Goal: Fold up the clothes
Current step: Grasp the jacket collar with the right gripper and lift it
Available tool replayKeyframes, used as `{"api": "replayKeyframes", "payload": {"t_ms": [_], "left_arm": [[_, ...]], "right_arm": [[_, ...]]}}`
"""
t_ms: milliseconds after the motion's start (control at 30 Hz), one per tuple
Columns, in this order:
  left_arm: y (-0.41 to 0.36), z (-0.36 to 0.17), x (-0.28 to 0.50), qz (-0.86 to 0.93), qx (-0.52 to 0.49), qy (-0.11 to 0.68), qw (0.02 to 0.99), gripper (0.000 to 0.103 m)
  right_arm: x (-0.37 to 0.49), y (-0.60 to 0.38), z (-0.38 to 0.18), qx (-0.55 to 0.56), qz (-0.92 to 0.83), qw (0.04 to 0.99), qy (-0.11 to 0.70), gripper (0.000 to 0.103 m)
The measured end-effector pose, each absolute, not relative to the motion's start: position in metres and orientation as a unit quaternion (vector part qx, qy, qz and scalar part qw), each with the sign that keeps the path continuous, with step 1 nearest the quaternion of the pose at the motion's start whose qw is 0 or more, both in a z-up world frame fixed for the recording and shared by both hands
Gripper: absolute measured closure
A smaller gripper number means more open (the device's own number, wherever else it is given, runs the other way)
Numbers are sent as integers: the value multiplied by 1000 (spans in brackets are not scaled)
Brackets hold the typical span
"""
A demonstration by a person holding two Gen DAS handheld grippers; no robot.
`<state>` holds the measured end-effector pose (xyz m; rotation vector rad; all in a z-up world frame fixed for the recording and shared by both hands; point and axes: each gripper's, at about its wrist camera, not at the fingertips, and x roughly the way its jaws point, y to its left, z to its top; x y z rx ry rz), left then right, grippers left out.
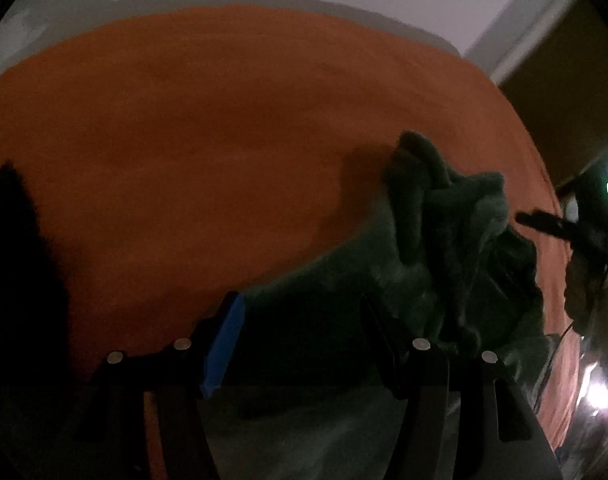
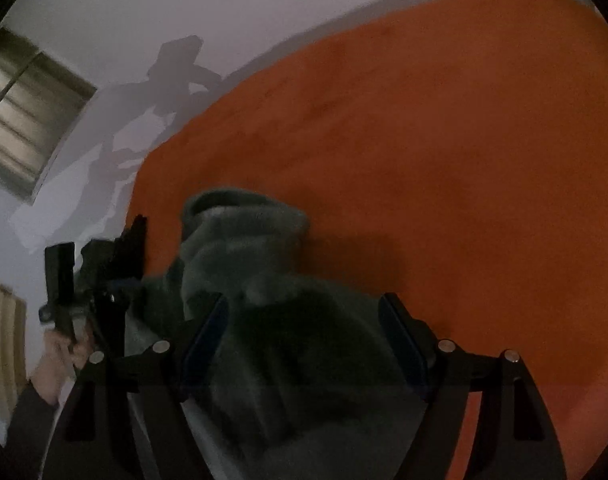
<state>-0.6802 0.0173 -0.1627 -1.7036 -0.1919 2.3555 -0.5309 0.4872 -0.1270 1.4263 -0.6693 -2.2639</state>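
Right wrist view shows the green garment (image 2: 244,264) bunched on the orange cloth (image 2: 443,160), directly under and ahead of the right gripper (image 2: 304,344) – jaws apart, nothing pinched – while the left gripper (image 1: 300,344), also open, has it toward its right finger

We see a plain orange cover (image 1: 208,120) with no pattern, filling most of both views. On it lies a dark grey-green garment (image 1: 455,240), fuzzy and unpatterned, in one even shade. Our left gripper (image 1: 304,344) is black with a bright blue pad (image 1: 224,348) and small silver pins. Our right gripper (image 2: 304,336) is black too, its pads a darker blue. The wall (image 2: 184,12) behind is pale grey-lilac.
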Motion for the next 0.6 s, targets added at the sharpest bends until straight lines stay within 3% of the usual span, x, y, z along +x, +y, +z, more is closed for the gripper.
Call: {"api": "replayKeyframes", "payload": {"t_ms": [67,133,200,267,300,333,367,467,600], "left_arm": [[30,-174,-697,793,-599,-46,100,42],[33,-184,-709,785,-612,-53,77,60],[37,-181,-714,787,-606,-78,86,63],[47,-173,-720,796,-592,-80,95,60],[50,-170,-723,797,-589,-84,103,50],[55,-167,-727,797,-586,-93,110,39],[57,-164,-730,798,-584,-101,112,37],[68,-153,-737,802,-566,-135,137,34],[88,-159,-744,799,-564,-146,153,31]], "right_arm": [[-547,473,-136,517,-800,187,-240,26],[-559,465,-144,521,-799,178,-244,26],[-568,461,-151,518,-800,166,-252,26],[-572,460,-153,503,-802,171,-272,43],[-571,458,-149,492,-805,184,-275,66],[-570,456,-145,482,-808,197,-277,69],[-568,454,-140,474,-809,215,-273,69],[-560,448,-125,457,-810,260,-259,69],[-535,454,-103,424,-833,273,-226,87]]}}
